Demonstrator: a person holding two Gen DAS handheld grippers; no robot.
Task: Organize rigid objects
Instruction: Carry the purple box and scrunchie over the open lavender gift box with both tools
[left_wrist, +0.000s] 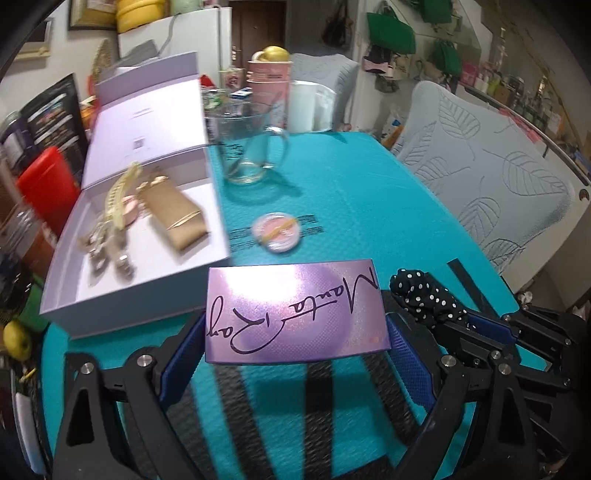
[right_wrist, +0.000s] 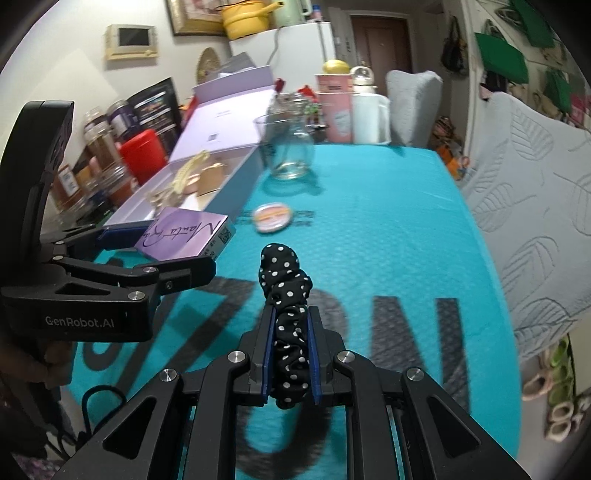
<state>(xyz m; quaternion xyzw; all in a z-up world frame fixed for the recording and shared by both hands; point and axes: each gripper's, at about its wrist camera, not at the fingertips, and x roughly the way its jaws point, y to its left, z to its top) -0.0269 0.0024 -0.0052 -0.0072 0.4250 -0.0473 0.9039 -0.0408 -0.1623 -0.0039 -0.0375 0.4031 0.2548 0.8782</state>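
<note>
The left gripper (left_wrist: 295, 332) is clamping a flat purple palette box (left_wrist: 295, 310) across its two short ends, the blue pads (left_wrist: 406, 354) pressing on either side; the box is hanging level above the teal table mat (left_wrist: 369, 192), just short of the open white gift box (left_wrist: 147, 258) lying at about ten o'clock from it. The right gripper (right_wrist: 290, 350) is squeezing a black polka-dot scrunchie (right_wrist: 286, 295) between nearly closed fingers, the soft loop bulging out toward twelve o'clock; in the left view the same scrunchie is showing at three o'clock of the palette.

The palette is looking stiff, light and glossy; I judge it likely to slip if the pads ride only on its smooth edges, so a hold on the middle of the short sides, as now, is seeming the safest; it may be brittle inside, so it is calling for a gentle set-down. The scrunchie is giving under pressure and needing no care.

The gift box is already holding a gold pouch (left_wrist: 177, 218) and a pale hair clip (left_wrist: 118, 199); a small round pink tin (left_wrist: 276, 230) is lying on the mat at twelve o'clock of the palette, with a glass mug (left_wrist: 247, 147) beyond it; the tin is appearing the next rigid piece to gather.
</note>
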